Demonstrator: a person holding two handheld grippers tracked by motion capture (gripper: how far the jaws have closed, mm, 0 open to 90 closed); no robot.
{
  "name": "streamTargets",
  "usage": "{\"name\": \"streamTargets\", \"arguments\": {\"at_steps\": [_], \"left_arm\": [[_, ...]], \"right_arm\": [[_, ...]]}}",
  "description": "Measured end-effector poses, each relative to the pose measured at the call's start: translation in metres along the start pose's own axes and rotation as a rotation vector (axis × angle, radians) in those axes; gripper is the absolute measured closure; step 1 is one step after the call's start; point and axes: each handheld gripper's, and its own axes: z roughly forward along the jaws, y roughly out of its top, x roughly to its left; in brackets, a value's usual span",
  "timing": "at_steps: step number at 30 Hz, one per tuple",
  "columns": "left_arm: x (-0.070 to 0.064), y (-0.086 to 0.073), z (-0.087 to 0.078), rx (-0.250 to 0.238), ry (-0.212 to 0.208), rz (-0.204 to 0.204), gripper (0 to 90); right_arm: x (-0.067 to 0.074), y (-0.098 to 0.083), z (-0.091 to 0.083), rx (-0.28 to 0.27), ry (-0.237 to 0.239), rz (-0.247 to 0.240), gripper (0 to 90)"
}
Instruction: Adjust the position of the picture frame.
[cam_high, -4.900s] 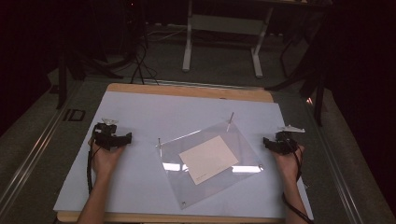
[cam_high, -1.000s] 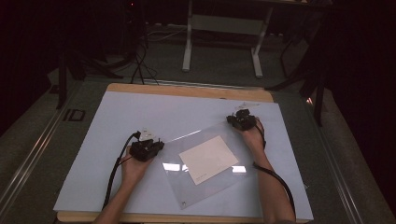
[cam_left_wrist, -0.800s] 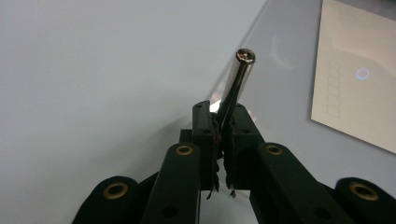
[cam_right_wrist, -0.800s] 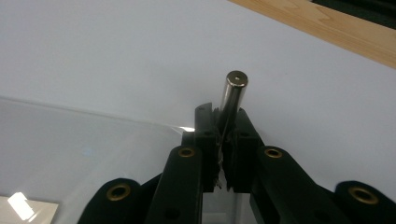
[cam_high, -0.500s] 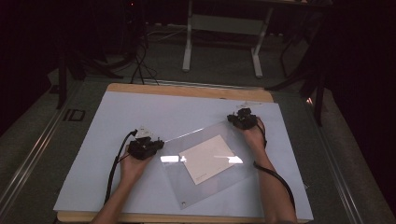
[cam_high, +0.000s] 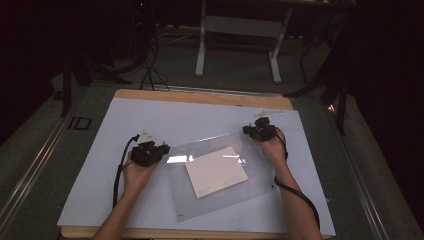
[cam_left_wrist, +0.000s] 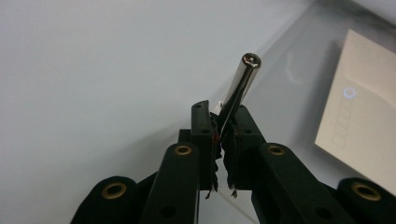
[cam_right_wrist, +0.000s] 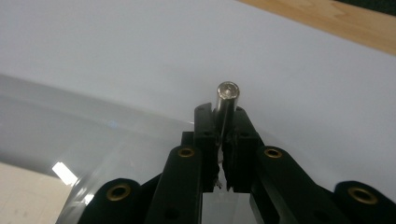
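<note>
The left gripper has its jaws clamped on a shiny metal post that stands at the left corner of a clear acrylic sheet; the right gripper is likewise closed tight on a second metal peg at the sheet's far right corner. The sheet lies skewed near the middle of the white table cover, slightly towards the near side; a cream card rests under or on it, between the two hands; beyond the cover, the wooden table edge shows at the far side.
</note>
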Motion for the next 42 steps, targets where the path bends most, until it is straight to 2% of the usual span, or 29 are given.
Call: {"name": "streamTargets", "arguments": {"at_steps": [5, 9, 13, 15, 19, 20, 21, 24, 29, 31, 33, 35, 40, 42], "left_arm": [[0.012, 0.012, 0.004, 0.011, -0.002, 0.010, 83.4], [0.022, 0.022, 0.012, 0.030, -0.007, -0.002, 83.4], [0.028, 0.029, 0.017, 0.035, -0.010, -0.010, 83.2], [0.033, 0.032, 0.021, 0.042, -0.006, -0.024, 82.9], [0.045, 0.032, 0.029, 0.039, 0.010, -0.105, 81.8], [0.045, 0.032, 0.029, 0.039, 0.010, -0.105, 81.8], [0.050, 0.026, 0.034, 0.059, 0.012, -0.125, 82.0], [0.048, 0.023, 0.034, 0.061, 0.006, -0.130, 82.1], [0.037, 0.023, 0.033, 0.067, 0.005, -0.081, 82.2], [0.035, 0.022, 0.035, 0.073, 0.010, -0.077, 82.4], [0.034, 0.020, 0.036, 0.068, 0.015, -0.068, 82.5], [0.034, 0.020, 0.036, 0.064, 0.018, -0.061, 82.6], [0.035, 0.017, 0.037, 0.042, 0.011, -0.070, 82.3], [0.035, 0.014, 0.037, 0.029, 0.005, -0.086, 81.8]], "right_arm": [[0.003, -0.003, -0.007, 0.014, 0.007, 0.016, 84.5], [0.006, -0.006, -0.014, 0.005, 0.000, 0.010, 84.5], [0.008, -0.011, -0.018, 0.008, 0.000, 0.034, 84.3], [0.009, -0.012, -0.019, 0.010, 0.002, 0.035, 84.3], [0.017, -0.017, -0.021, 0.018, 0.013, 0.038, 83.9], [0.017, -0.017, -0.021, 0.018, 0.013, 0.038, 83.9], [0.026, -0.020, -0.022, 0.034, 0.022, 0.015, 83.4], [0.027, -0.023, -0.023, 0.037, 0.030, 0.020, 83.3], [0.023, -0.031, -0.027, 0.026, 0.023, 0.042, 83.2], [0.022, -0.032, -0.025, 0.026, 0.004, 0.044, 83.4], [0.021, -0.035, -0.022, 0.035, 0.000, 0.047, 83.9], [0.020, -0.038, -0.020, 0.023, 0.002, 0.060, 83.4], [0.022, -0.040, -0.020, 0.009, -0.006, 0.057, 83.3], [0.021, -0.041, -0.020, 0.004, -0.003, 0.063, 83.2]]}}
